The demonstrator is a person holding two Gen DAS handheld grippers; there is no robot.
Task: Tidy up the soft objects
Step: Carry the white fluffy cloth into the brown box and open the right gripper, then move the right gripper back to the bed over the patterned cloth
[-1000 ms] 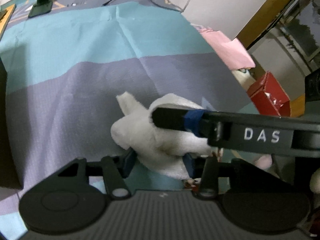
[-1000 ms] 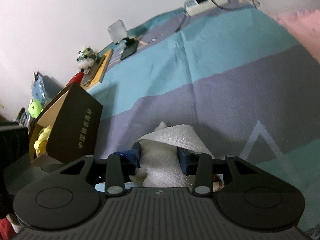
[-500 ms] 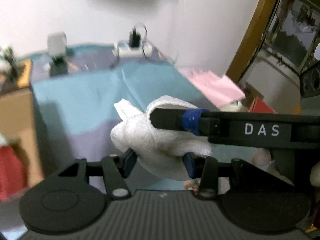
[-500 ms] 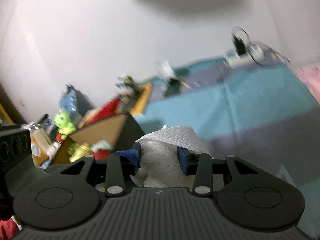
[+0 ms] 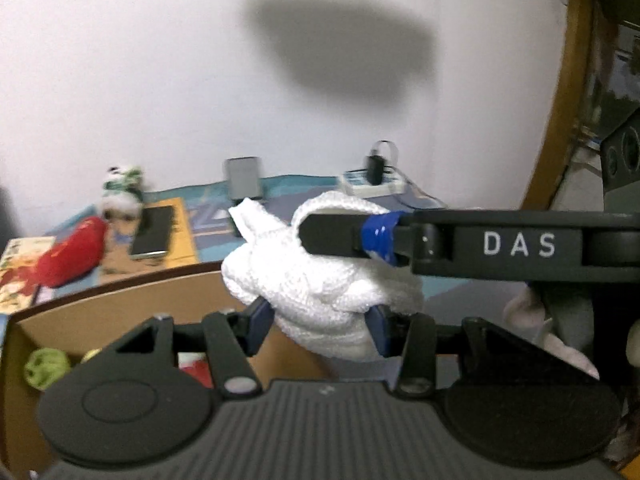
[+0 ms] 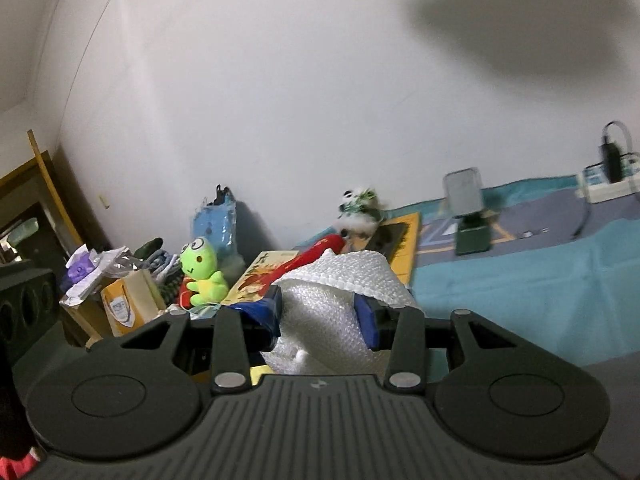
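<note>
Both grippers hold one white knitted soft bundle [image 5: 320, 280], lifted above the bed. My left gripper [image 5: 318, 330] is shut on its lower part. My right gripper [image 6: 322, 316] is shut on the same bundle [image 6: 332, 308]; one of its fingers [image 5: 340, 236], with blue tape, crosses the left wrist view from the right. Below the bundle stands an open brown cardboard box [image 5: 120, 312] with a green soft toy [image 5: 46, 366] and red items inside.
The bed has a teal and purple cover [image 6: 540, 276]. At the back lie a red plush [image 5: 68, 256], a panda toy [image 5: 120, 196], a phone [image 5: 154, 232], a small stand [image 6: 468, 216] and a power strip [image 5: 374, 184]. A green frog plush [image 6: 200, 272] sits on clutter to the left.
Both grippers have lifted the white bundle up off the bed and carried it left, over the cardboard box. The views now face the wall instead of the bedcover.
</note>
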